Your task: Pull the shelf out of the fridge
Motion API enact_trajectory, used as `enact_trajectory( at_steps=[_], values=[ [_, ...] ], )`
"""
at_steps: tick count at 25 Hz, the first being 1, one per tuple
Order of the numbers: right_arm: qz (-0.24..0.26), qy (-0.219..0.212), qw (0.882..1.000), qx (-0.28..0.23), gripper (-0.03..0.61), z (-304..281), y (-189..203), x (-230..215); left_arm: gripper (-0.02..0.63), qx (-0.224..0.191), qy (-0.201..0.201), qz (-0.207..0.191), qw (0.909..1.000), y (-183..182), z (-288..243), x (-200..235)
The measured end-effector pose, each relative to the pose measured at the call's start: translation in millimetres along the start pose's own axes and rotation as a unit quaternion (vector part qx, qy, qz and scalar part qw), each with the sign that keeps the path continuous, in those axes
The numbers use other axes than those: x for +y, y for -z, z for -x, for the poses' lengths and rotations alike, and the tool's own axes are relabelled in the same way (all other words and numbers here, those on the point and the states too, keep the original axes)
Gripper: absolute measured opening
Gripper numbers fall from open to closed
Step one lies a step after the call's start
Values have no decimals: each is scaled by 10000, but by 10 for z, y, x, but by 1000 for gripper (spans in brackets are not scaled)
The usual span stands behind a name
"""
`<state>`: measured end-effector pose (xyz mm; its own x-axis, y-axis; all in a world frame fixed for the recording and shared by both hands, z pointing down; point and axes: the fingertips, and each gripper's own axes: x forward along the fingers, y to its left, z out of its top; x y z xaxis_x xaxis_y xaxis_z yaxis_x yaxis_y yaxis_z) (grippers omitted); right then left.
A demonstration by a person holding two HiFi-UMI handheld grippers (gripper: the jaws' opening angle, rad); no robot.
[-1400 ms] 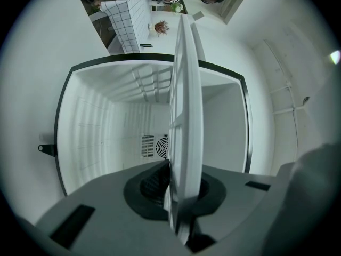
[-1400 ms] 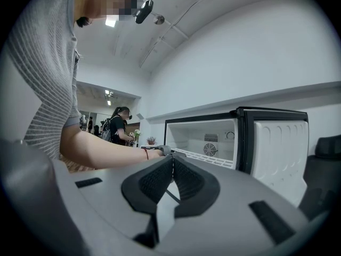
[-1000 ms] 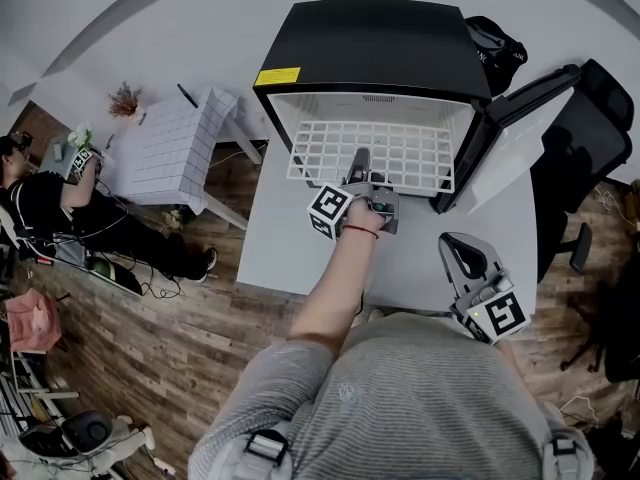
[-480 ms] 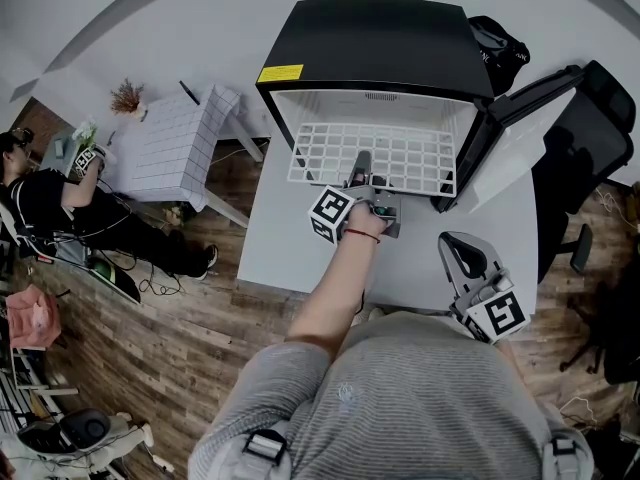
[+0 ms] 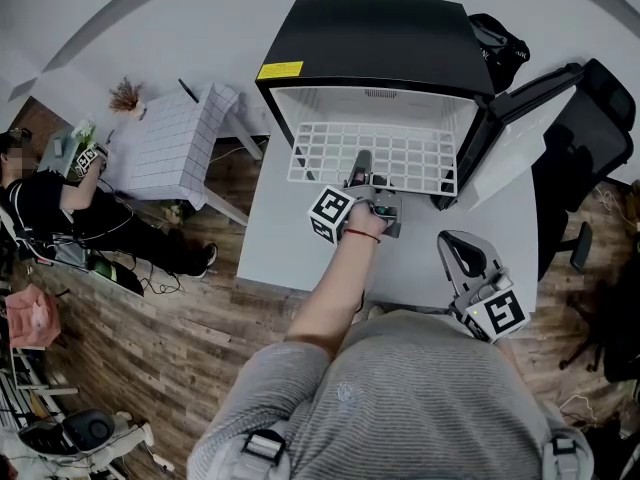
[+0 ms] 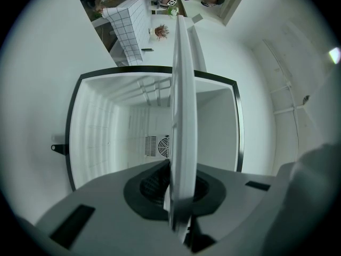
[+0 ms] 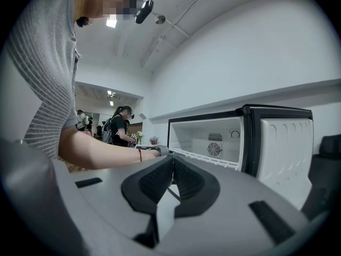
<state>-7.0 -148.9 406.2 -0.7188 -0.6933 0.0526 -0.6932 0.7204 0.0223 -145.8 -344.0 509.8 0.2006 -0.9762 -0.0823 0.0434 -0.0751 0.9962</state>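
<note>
Fridge [image 5: 380, 43]: small black cabinet with a white interior, standing on the grey table [image 5: 290, 248], mouth towards the person.
Door [image 5: 520, 118]: swung fully open at the fridge's right side.
Shelf [image 5: 372, 153]: white wire grid, lying flat, partway out of the fridge's mouth. Its front edge juts over the table and its rear part sits inside the cabinet.
Left gripper [image 5: 362, 173]: directly before the fridge's mouth, at the middle of the shelf's front edge. Its jaws are clamped on that edge, one on each face of the grid, and the left gripper view shows the rim edge-on between the pads.
Right gripper [image 5: 455, 240]: low over the table before the fridge's open door, well apart from the shelf. Its jaws are pressed together at the tips and hold nothing.
Fan grille [image 6: 159, 145]: on the fridge's back wall.
Side table [image 5: 170, 148]: white with a grid pattern, left of the fridge.
Seated person [image 5: 60, 208]: on the wooden floor, farther left of the fridge, beyond the side table.
Bag [image 5: 495, 43]: dark, at the fridge's right rear corner.
Chair [image 5: 600, 168]: black, right of the fridge door.
</note>
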Motion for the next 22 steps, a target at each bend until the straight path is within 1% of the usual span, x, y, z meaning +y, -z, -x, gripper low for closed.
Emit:
enact_trajectory(
  at_steps=[11, 22],
  values=[
    [9, -15, 10000, 13, 14, -21, 9, -4, 37, 50, -22, -13, 10000, -1, 7, 2],
    [18, -82, 10000, 24, 14, -72, 12, -1, 37, 119, -37, 23, 9999, 21, 124, 37]
  ],
)
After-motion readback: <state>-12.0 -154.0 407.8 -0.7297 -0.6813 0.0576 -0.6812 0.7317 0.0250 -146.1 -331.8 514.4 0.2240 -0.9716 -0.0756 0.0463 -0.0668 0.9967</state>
